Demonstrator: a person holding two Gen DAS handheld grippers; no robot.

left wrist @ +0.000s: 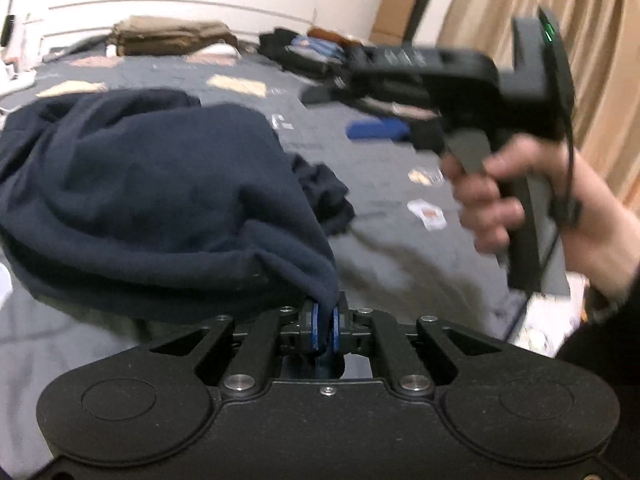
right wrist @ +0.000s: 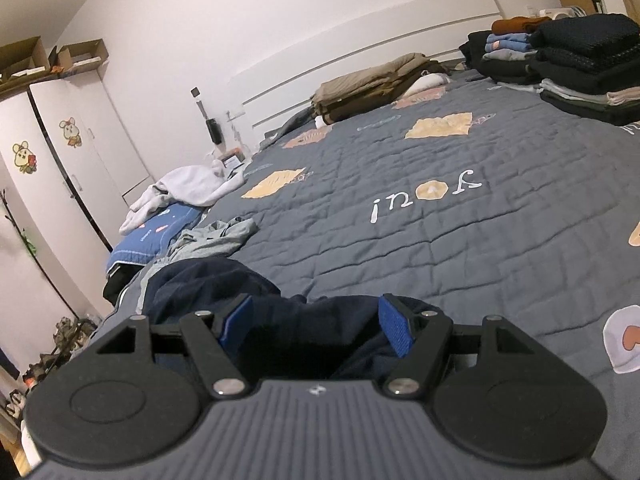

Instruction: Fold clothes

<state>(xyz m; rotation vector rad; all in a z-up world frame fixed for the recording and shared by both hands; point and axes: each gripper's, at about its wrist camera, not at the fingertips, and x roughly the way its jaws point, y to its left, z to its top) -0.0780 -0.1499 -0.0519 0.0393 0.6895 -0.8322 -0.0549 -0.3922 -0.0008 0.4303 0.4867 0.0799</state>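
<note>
Fleece-like navy cloth is pinched at one edge between the closed pads of the left gripper (left wrist: pixel 324 328); the navy garment (left wrist: pixel 152 200) billows ahead and to the left of it, lifted off the bed (left wrist: pixel 400 248). It is judged soft, light and limp, best taken at hems or corners. The right gripper (right wrist: pixel 316 328) is spread open, with bunched navy fabric lying between its pads.
</note>
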